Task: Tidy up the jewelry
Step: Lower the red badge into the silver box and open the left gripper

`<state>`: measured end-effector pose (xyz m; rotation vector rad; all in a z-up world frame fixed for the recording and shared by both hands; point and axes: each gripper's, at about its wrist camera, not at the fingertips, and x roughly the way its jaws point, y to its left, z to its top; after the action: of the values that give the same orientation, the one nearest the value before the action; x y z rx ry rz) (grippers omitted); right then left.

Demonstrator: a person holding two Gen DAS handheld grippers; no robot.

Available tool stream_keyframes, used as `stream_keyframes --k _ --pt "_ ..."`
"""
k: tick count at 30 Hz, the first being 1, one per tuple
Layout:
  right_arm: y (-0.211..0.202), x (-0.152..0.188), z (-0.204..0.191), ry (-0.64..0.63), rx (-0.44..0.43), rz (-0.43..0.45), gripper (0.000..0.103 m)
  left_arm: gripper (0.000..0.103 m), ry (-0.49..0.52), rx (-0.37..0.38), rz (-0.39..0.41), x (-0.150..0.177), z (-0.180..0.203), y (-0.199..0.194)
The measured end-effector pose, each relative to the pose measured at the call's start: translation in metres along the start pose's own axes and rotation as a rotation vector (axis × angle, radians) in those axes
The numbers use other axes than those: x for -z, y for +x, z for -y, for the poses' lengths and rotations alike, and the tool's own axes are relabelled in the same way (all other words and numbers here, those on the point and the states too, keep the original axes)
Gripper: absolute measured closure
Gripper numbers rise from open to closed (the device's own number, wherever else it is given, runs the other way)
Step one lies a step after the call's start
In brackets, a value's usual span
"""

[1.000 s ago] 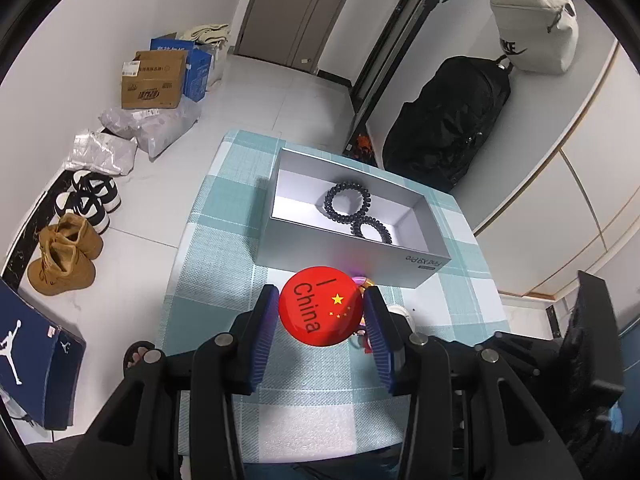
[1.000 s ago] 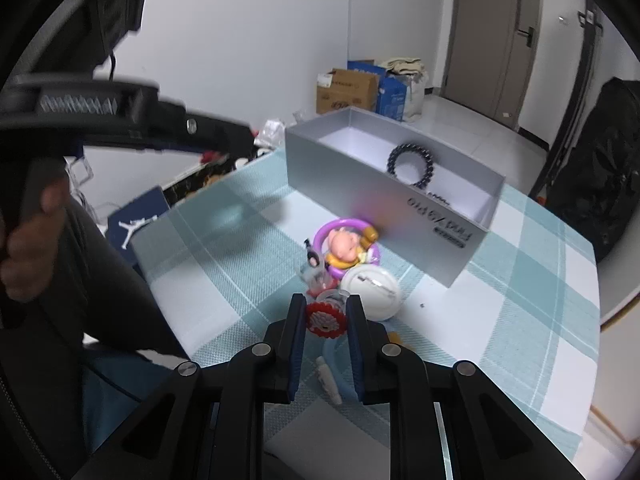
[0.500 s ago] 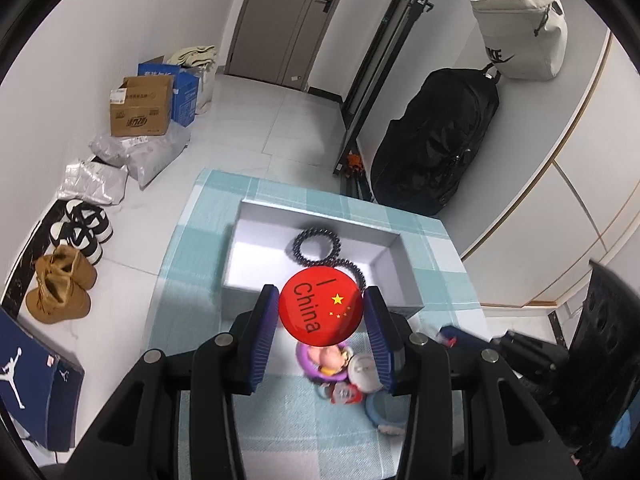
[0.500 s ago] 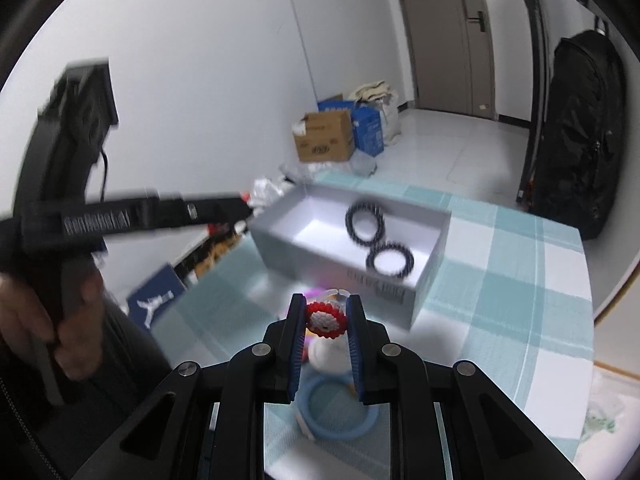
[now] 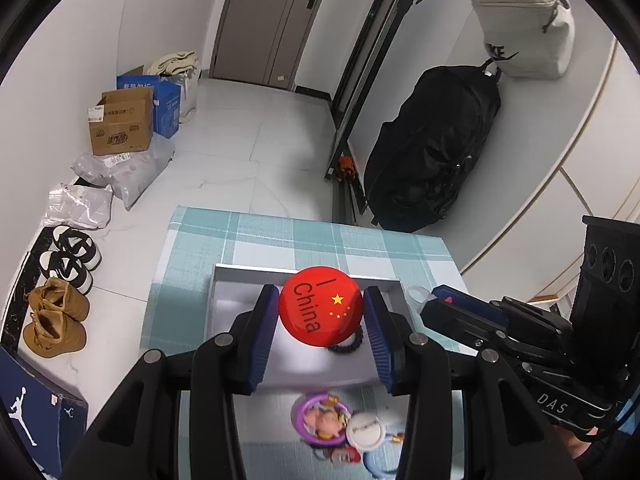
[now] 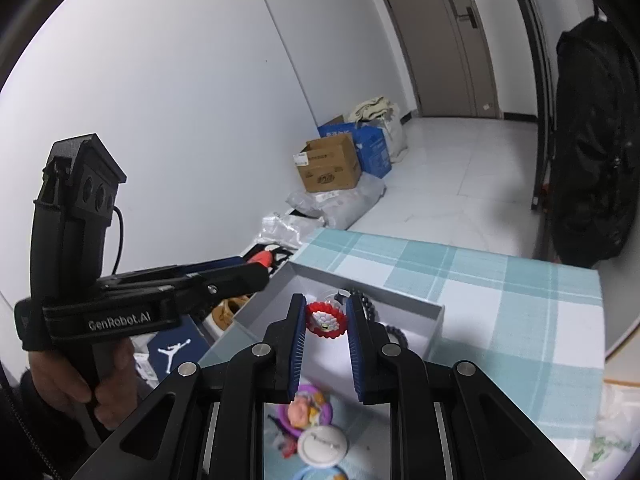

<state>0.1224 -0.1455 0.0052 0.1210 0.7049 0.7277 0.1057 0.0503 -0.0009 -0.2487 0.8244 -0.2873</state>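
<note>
My left gripper is shut on a round red "I China" badge and holds it above the open grey box. My right gripper is shut on a small red-rimmed brooch, also above the box. A black bead bracelet lies in the box, mostly hidden by the badge. It shows behind the right fingers. The left gripper also shows in the right wrist view, and the right gripper in the left wrist view.
The box stands on a teal checked tablecloth. In front of it lie a purple ring with a pink figure, a white badge and a blue ring. On the floor are shoes, cardboard boxes and a black bag.
Both grippers have risen and moved forward from the loose items near the table's front to above the open box, each still holding its piece.
</note>
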Motion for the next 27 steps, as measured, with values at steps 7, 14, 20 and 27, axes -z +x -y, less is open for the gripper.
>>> stream_keyframes --k 7,14,20,27 --pt "0.025 -0.004 0.018 0.03 -0.003 -0.025 0.084 0.066 0.013 0.027 -0.033 -0.002 -0.008 0.023" --pt "0.042 -0.004 0.041 0.088 -0.024 -0.058 0.084 0.065 0.011 0.043 -0.091 -0.001 -0.005 0.039" --pt "0.05 0.0 0.047 0.102 -0.028 -0.085 0.084 0.065 -0.007 0.054 -0.131 -0.001 -0.005 0.052" --pt "0.052 0.004 0.051 0.1 -0.023 -0.079 0.074 0.065 -0.089 0.118 -0.155 -0.005 -0.012 0.058"
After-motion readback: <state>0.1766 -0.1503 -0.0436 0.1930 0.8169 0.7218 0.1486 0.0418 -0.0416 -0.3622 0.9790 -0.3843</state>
